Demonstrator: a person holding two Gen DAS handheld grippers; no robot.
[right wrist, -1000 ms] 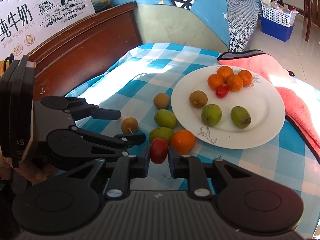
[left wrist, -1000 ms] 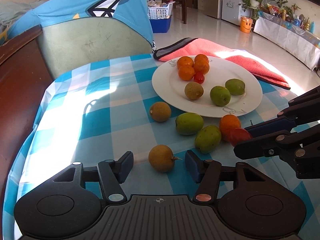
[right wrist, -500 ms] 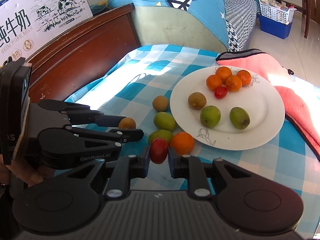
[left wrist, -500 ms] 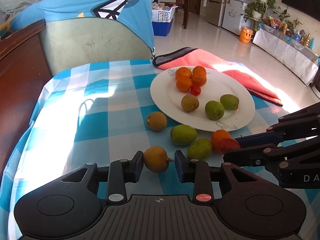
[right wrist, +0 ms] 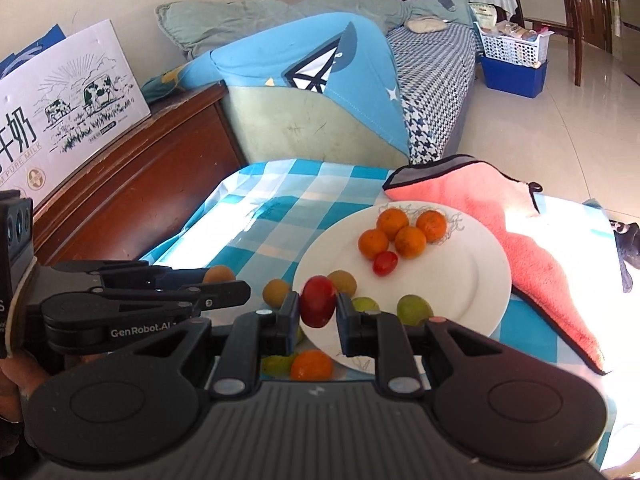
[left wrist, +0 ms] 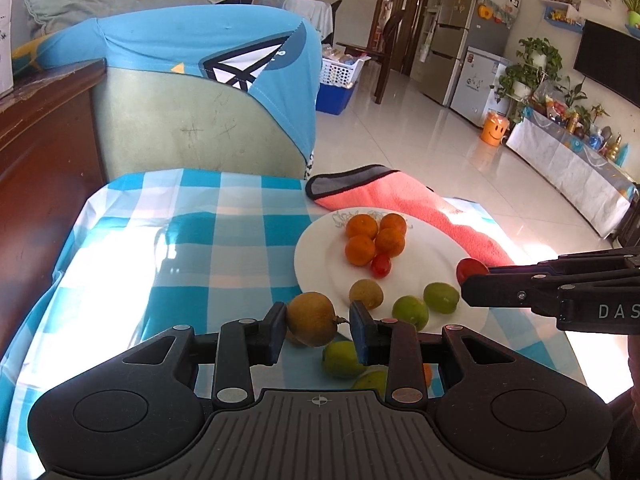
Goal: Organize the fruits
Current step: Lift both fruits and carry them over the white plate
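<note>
Round tan-brown fruit (left wrist: pixel 312 318), short dry stem

Orange on the desk (left wrist: pixel 427 374): mostly hidden behind the left hand-held gripper (left wrist: pixel 318 330)
Yellow-green fruit (left wrist: pixel 372 382): lower half covered by the same body
Milk carton (right wrist: pixel 60 116): cut off at the left edge
Person's hand (right wrist: pixel 16 376): only a sliver shows

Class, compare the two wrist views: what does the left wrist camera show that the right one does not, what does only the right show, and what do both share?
Only the left wrist view shows the fridge and television. Only the right wrist view shows the milk carton box on the wooden cabinet. Both show the white plate with four oranges, the pink towel, the left gripper clamping a brown fruit, and the right gripper clamping a red tomato.
</note>
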